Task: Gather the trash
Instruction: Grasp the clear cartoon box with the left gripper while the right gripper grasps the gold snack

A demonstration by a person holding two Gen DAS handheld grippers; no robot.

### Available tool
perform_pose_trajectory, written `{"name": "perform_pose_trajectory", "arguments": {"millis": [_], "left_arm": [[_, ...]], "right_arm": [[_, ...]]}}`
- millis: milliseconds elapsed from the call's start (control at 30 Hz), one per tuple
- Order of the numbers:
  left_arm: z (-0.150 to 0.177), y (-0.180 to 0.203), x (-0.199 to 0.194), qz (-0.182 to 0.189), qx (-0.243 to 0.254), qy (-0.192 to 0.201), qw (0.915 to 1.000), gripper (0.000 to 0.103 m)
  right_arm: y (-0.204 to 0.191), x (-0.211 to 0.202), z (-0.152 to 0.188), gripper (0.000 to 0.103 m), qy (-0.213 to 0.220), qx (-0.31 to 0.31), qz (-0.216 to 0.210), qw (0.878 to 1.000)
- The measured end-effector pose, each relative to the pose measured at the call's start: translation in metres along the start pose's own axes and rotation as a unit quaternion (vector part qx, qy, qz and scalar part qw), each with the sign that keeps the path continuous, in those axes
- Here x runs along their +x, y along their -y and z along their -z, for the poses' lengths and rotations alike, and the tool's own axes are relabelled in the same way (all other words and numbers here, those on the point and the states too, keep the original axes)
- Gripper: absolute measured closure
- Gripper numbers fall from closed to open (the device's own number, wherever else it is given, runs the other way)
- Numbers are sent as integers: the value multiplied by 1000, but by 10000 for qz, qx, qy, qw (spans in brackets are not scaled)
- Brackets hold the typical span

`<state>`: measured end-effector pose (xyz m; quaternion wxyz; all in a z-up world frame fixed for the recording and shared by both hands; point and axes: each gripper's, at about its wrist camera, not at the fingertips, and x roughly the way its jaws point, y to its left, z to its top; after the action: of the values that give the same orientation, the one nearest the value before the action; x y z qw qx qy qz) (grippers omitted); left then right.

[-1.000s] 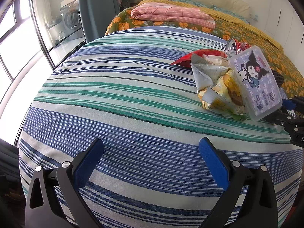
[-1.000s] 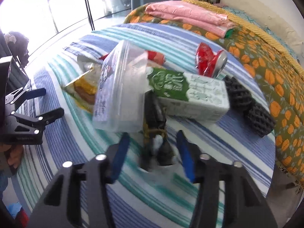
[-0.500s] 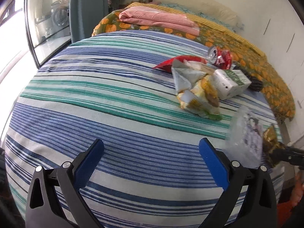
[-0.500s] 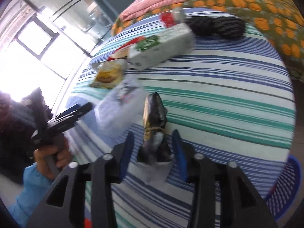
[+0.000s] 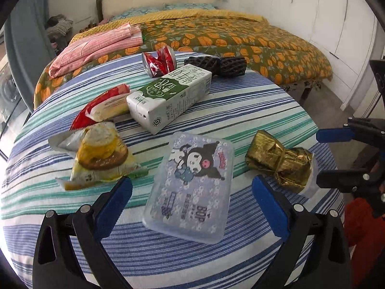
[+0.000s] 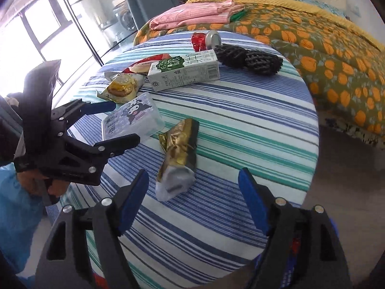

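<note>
Trash lies on a round table with a striped cloth (image 5: 252, 110). My left gripper (image 5: 192, 204) is open, its fingers on either side of the near end of a clear cartoon-printed plastic box (image 5: 192, 183), which rests on the cloth. My right gripper (image 6: 192, 200) is open and empty, just behind a gold foil wrapper (image 6: 179, 149) lying on the cloth; the wrapper also shows in the left wrist view (image 5: 279, 161). Farther back lie a green-and-white milk carton (image 5: 170, 96), a yellow snack bag (image 5: 101, 159), a red wrapper (image 5: 101, 106), a crushed red can (image 5: 158, 60) and black foam netting (image 5: 216, 65).
A bed with an orange-patterned cover (image 5: 240, 36) and folded pink cloth (image 5: 96, 45) stands behind the table. Windows and a glass door (image 6: 60, 24) are on the left. The table edge drops to the floor (image 6: 341, 180) at the right.
The right gripper has opened and let go of the gold wrapper and the plastic box, which now lie on the cloth. The left gripper has moved up to the box.
</note>
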<state>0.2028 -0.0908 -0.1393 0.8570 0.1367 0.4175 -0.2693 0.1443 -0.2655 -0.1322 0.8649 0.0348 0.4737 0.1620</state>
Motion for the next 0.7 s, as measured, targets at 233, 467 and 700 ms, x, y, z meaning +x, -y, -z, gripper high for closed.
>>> {"name": "perform_pose_trajectory", "arguments": {"millis": [233, 467, 700], "left_arm": [[-1, -3, 1, -79, 55, -169, 9998, 37], [30, -5, -29, -142, -372, -411, 9984, 40], [32, -7, -27, -282, -219, -579, 9977, 28]], "right_arm": [[-15, 6, -10, 28, -100, -263, 21, 9996], [-32, 6, -15, 28, -247, -660, 69, 9975], [-55, 42, -33, 38, -791, -1110, 430, 9897]]}}
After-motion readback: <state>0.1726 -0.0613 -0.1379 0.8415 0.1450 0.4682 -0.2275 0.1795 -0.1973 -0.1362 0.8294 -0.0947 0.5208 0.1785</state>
